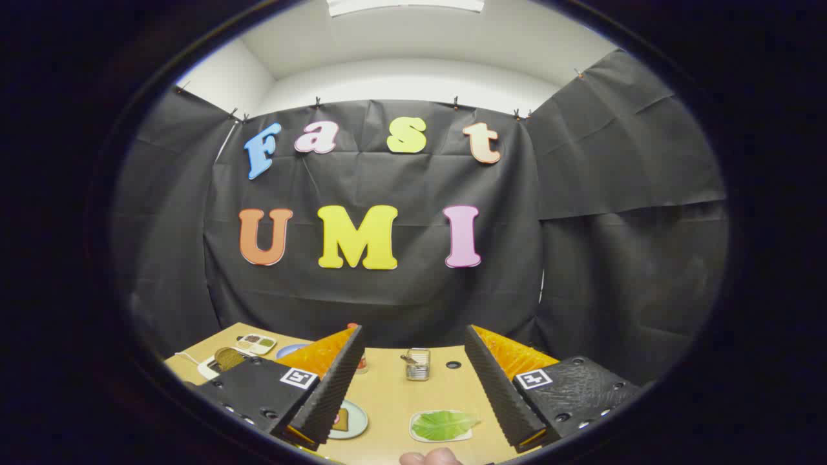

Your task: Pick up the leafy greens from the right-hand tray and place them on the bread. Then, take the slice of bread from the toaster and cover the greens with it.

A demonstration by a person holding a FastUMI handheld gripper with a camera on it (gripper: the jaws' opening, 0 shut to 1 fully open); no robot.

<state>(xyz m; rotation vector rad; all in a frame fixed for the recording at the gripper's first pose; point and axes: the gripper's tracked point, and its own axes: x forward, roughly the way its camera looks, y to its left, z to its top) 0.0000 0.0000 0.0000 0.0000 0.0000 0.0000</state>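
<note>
Leafy greens point(444, 425) on tray point(421, 437), toaster point(418, 363) beyond.

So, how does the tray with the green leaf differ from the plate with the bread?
The tray holds one flat leafy green; the plate holds a brown bread slice. The tray lies in full sight between the open fingers; the plate is partly hidden behind the left finger. The tray looks rather squared, the plate round. Both are pale and rest flat on the wooden table.

Green leaf point(444, 424) on a seemingly white tray point(420, 436); tan table point(394, 387).
</note>
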